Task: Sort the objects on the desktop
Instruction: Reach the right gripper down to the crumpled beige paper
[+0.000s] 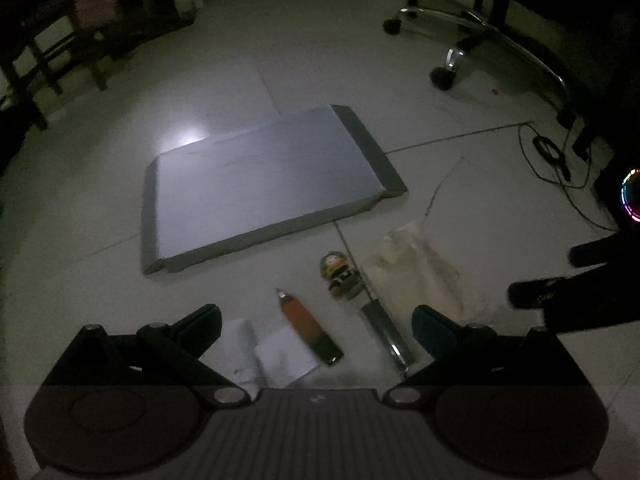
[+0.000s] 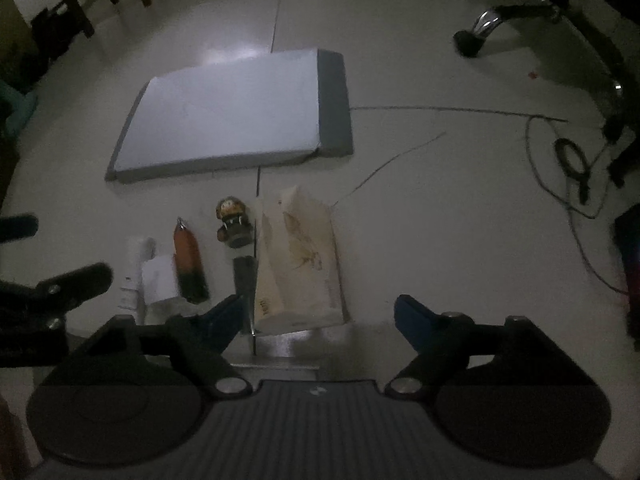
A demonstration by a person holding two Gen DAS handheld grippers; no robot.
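Several small objects lie on a pale tiled floor in dim light. An orange and black pen-like tool [image 1: 308, 326] [image 2: 190, 264] lies partly on a white box [image 1: 286, 354] [image 2: 158, 284]. Next to it are a small figurine [image 1: 340, 276] [image 2: 232, 222], a flat metal bar [image 1: 386, 334] [image 2: 244, 276] and a cream tissue pack [image 1: 416, 274] [image 2: 298, 268]. My left gripper [image 1: 316, 326] is open above the tool and box. My right gripper [image 2: 318, 316] is open above the near end of the tissue pack. The left gripper also shows at the left edge of the right wrist view [image 2: 56, 292].
A grey flat board [image 1: 264, 184] [image 2: 236, 114] lies beyond the objects. A white tube [image 2: 136, 272] lies left of the box. An office chair base [image 1: 460, 52] [image 2: 520, 20] and cables [image 1: 560, 164] [image 2: 572, 168] are at the right. Wooden chair legs [image 1: 52, 60] stand far left.
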